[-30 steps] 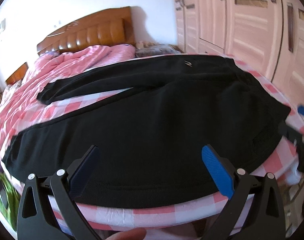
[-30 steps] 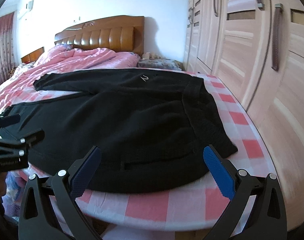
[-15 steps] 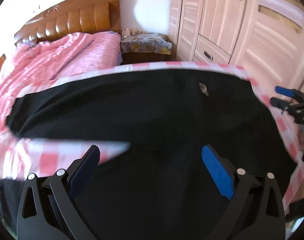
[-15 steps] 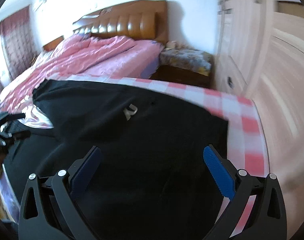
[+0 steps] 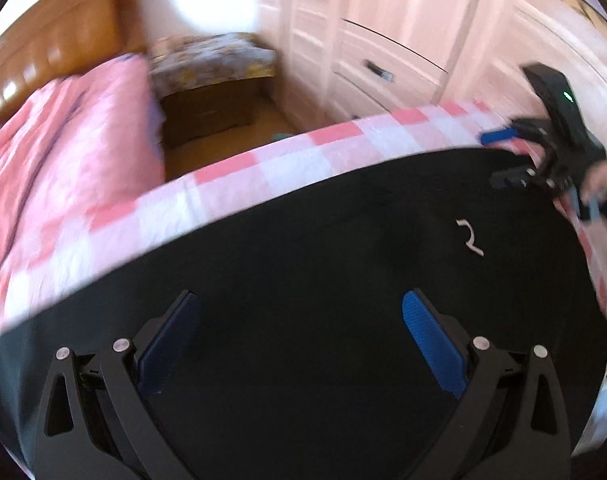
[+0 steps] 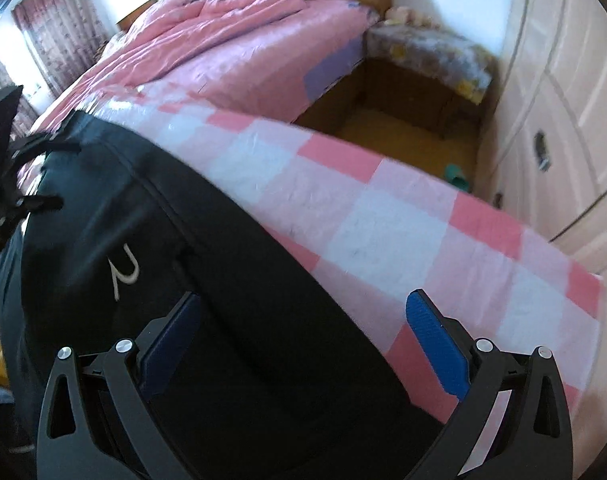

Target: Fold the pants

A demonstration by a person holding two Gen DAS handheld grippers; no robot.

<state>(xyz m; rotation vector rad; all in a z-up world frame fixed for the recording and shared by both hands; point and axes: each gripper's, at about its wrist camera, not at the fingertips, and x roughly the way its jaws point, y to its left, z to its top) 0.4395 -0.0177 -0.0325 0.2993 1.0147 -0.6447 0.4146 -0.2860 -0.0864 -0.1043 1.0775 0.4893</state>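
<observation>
The black fabric pants (image 5: 323, 280) lie spread flat on a pink-and-white checked cloth (image 5: 263, 172) covering the work surface. In the left wrist view they fill the lower half of the frame, with a small white logo (image 5: 469, 236) at about 3 o'clock from centre. The left gripper (image 5: 301, 340) hangs over the dark fabric with its blue-padded fingers (image 5: 431, 344) spread wide and nothing between them.

Only the left wrist view shows the right gripper (image 5: 499, 156) from outside, at 2 o'clock near the pants' far edge; blur hides how far its jaws are parted there. The right wrist view settles it: the right gripper (image 6: 303, 340) stands wide apart and empty, one finger over the pants (image 6: 183, 280), the other over bare checked cloth (image 6: 383, 220). This view alone shows the maroon patterned curtain (image 6: 43, 40) at 10 o'clock, a green slipper (image 6: 457, 174) on the floor, and the left gripper (image 6: 7, 184) as a dark shape at 9 o'clock. Both views share the pink quilted bed (image 6: 223, 40), the bedside cabinet with a floral cover (image 5: 211, 80) and the pale wooden wardrobe (image 5: 403, 40).

Half a second ago both cameras looked more levelly across the pants; now they tilt downward and sit closer to the far edge, with the logo shifted toward the right in the left wrist view.
</observation>
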